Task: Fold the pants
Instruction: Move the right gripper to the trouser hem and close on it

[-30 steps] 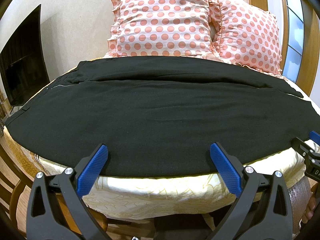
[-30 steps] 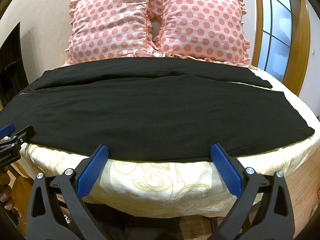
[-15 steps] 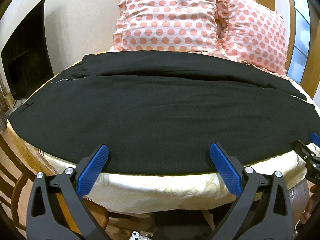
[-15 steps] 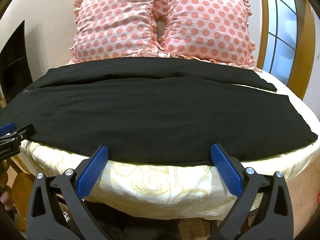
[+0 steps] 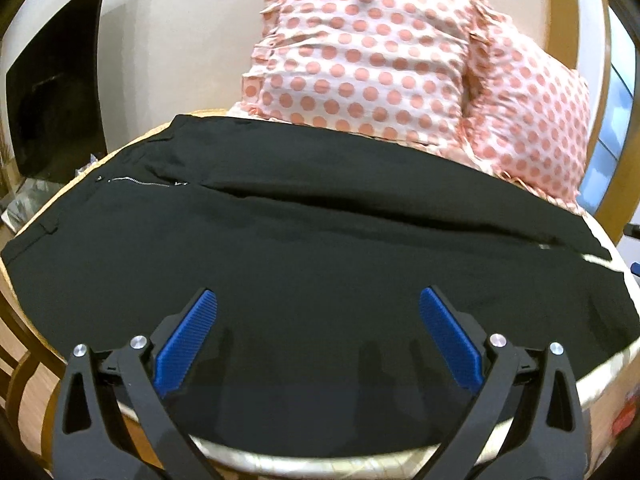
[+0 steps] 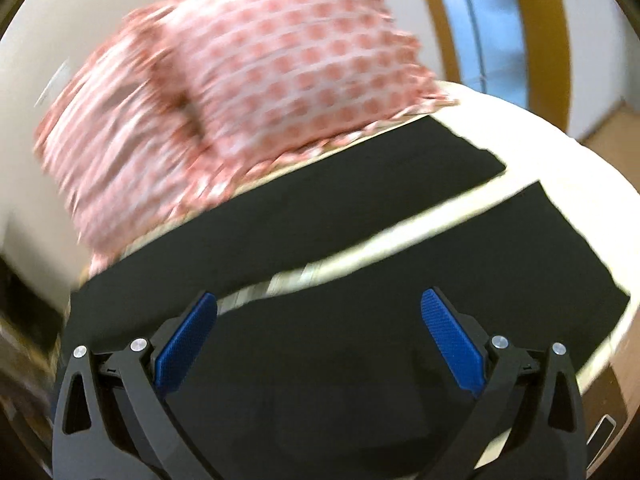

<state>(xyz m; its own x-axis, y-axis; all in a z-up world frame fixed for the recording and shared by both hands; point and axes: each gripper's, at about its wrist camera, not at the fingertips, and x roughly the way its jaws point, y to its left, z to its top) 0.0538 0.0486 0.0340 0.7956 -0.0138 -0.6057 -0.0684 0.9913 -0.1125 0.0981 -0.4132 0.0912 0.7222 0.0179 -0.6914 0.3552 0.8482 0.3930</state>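
Pants, black, lie spread flat across the bed, filling the middle and lower part of both wrist views. In the left wrist view the waistband end with a small zipper sits at the left of the frame, and the legs run off toward the right edge. In the blurred right wrist view the two leg ends reach the right side, with a pale strip of bedcover showing between them. Two pink polka-dot pillows stand behind the pants along the upper frame. The left gripper hangs over the near edge of the fabric with its jaws spread wide, holding nothing. The right gripper likewise has its jaws wide apart above the near leg, empty. A dark screen stands at upper left.
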